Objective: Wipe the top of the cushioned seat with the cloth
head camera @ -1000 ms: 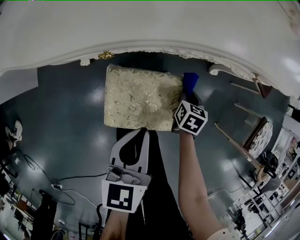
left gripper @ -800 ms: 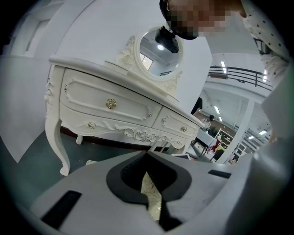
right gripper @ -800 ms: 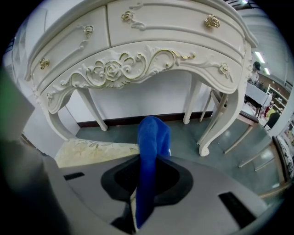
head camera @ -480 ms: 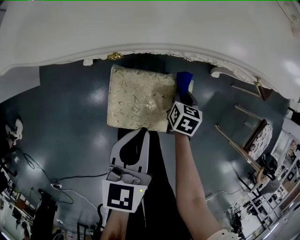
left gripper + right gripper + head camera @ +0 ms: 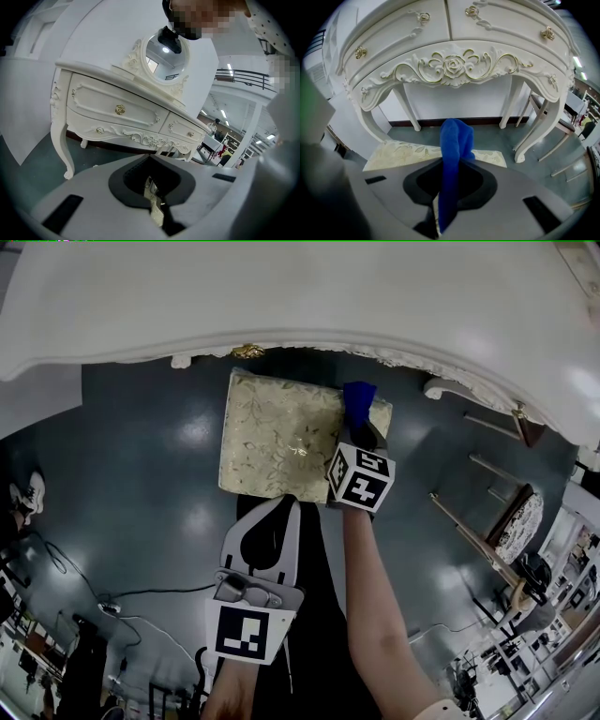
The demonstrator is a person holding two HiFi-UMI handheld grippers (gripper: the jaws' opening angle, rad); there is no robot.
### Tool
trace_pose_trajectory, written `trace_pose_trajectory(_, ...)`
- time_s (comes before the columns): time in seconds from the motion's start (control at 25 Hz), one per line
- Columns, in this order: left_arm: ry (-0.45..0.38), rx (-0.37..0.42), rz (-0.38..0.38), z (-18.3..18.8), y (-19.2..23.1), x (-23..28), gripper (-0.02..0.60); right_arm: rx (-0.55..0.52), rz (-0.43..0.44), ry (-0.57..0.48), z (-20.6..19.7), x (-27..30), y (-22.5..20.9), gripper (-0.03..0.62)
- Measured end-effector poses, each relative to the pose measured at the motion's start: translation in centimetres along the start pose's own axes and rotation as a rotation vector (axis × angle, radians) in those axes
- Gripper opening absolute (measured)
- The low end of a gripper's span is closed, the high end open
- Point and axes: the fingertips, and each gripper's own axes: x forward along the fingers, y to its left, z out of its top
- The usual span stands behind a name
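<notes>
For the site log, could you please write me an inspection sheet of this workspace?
Surface: cushioned seat, pale gold patterned top.
Job's things: blue cloth over the seat's far right corner.
Clutter: nothing seen near the seat.
Grippers: right gripper shut on the cloth; left gripper shut, empty, short of the seat.
Cables: cable lying on the floor at left.
Surroundings: white dressing table beyond the seat; chair at right.
</notes>
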Motion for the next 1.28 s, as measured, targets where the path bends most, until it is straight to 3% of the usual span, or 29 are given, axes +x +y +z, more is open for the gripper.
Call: trace_pose_trajectory(1.28, -0.025, -0.043, 0.048, 0.5, 3.5, -2.0, -0.002, -0.032, 0.006, 0.006, 0.3, 0.8, 5.3, 0.064)
